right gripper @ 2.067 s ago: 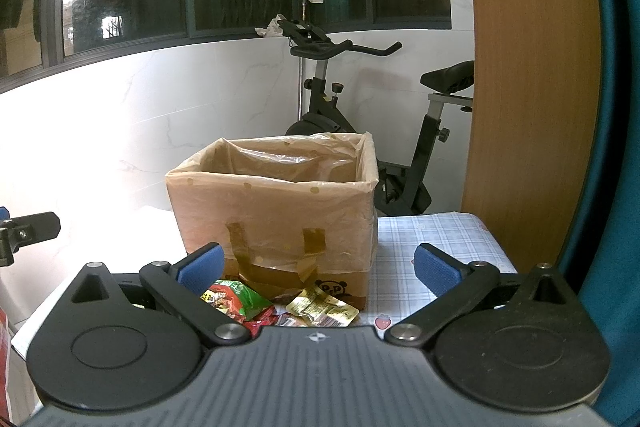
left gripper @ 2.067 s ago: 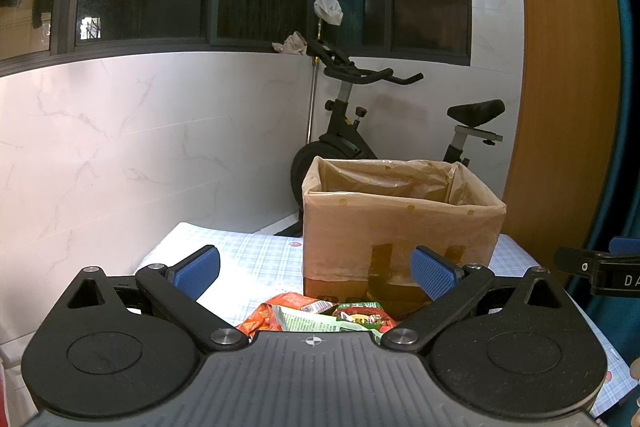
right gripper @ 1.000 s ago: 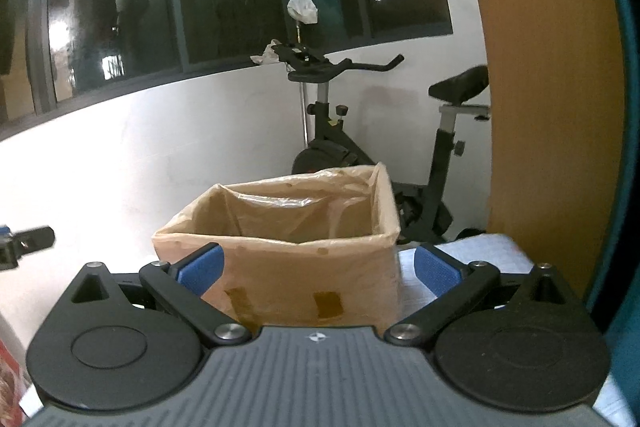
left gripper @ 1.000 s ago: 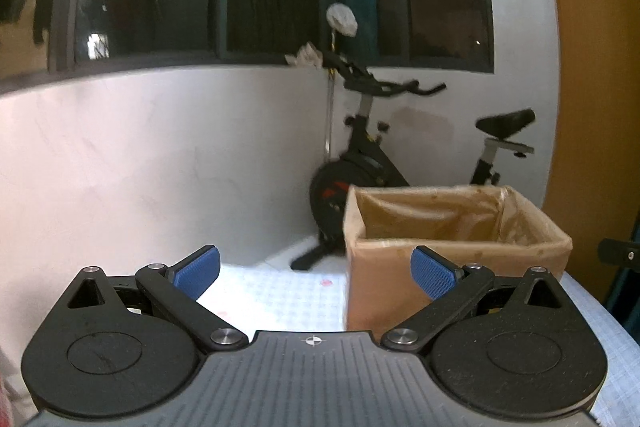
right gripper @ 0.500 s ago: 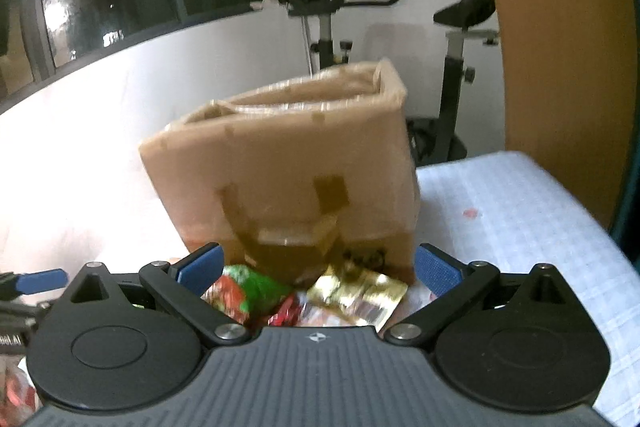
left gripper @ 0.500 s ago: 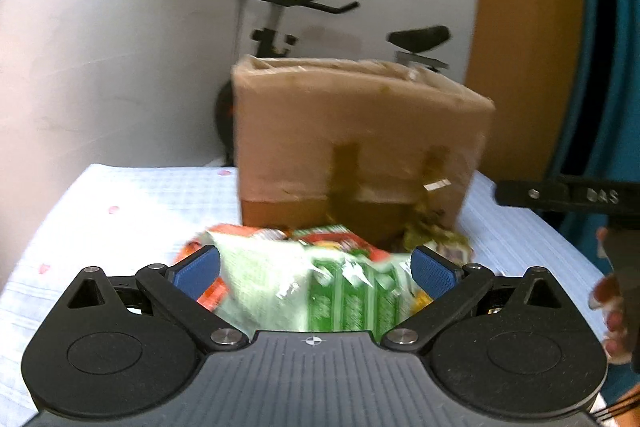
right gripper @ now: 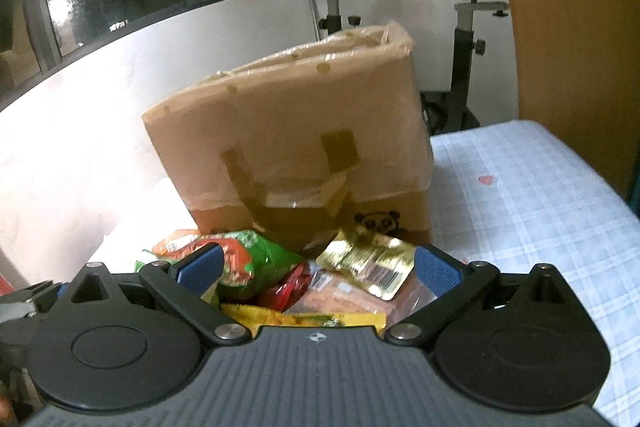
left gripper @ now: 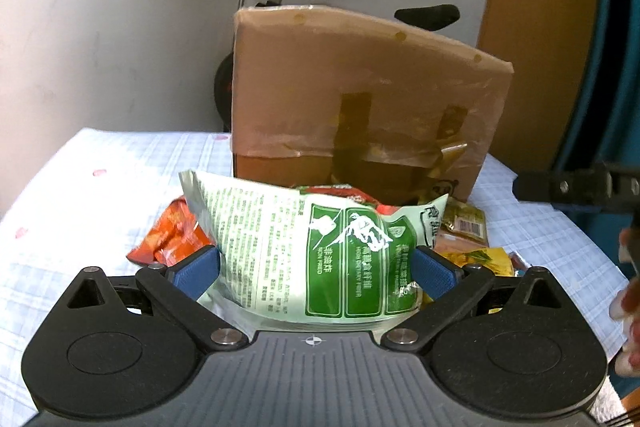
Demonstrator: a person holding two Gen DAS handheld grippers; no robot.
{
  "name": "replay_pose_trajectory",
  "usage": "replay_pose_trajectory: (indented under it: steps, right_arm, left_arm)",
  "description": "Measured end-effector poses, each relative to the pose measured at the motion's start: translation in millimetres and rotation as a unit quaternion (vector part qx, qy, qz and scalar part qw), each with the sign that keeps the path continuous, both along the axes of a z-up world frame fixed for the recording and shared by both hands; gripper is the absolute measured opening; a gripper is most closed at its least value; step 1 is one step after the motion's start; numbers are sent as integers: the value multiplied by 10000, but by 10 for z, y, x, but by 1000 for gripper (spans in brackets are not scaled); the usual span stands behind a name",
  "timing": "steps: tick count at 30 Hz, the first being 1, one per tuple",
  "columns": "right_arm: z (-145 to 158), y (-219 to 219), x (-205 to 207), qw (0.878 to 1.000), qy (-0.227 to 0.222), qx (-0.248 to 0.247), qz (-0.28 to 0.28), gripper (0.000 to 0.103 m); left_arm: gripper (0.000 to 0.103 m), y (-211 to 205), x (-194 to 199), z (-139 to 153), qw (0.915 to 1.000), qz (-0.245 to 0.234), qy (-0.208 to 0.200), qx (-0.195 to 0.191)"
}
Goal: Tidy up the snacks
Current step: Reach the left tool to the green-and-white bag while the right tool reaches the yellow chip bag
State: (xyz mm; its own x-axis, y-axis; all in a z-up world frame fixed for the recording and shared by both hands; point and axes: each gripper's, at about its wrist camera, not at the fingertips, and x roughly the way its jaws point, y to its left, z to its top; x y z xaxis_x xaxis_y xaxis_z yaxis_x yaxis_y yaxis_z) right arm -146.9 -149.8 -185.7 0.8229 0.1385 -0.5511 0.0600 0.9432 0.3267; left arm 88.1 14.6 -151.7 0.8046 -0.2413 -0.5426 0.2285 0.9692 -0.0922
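A large snack bag sits between the fingers of the left claw, with another packet just behind and to its left on the counter. A heap of packets lies between the fingers of the right claw, one foil packet toward the right finger and a crumpled bag toward the left. Straight ahead of both claws, just behind the heap, stands a cardboard box. An exercise bike stands beyond the box, by the wall.
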Motion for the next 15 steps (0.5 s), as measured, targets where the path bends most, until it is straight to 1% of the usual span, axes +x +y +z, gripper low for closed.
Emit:
replay_pose_trajectory:
  steps: [6,11,15]
  right_arm:
    - [-118,72,-31,9997,186,51,121,103]
    - [-156,44,-47,9996,235,94,97,103]
    - [-159,23,-59,9996,246,127,57,103]
  left_arm:
    - [103,-51,29,-91,9998,-8,-207,12]
    - [103,-78,13,-154,9992,-53,-380,79]
    - [103,-9,10,-163,9995,-97,-309,4]
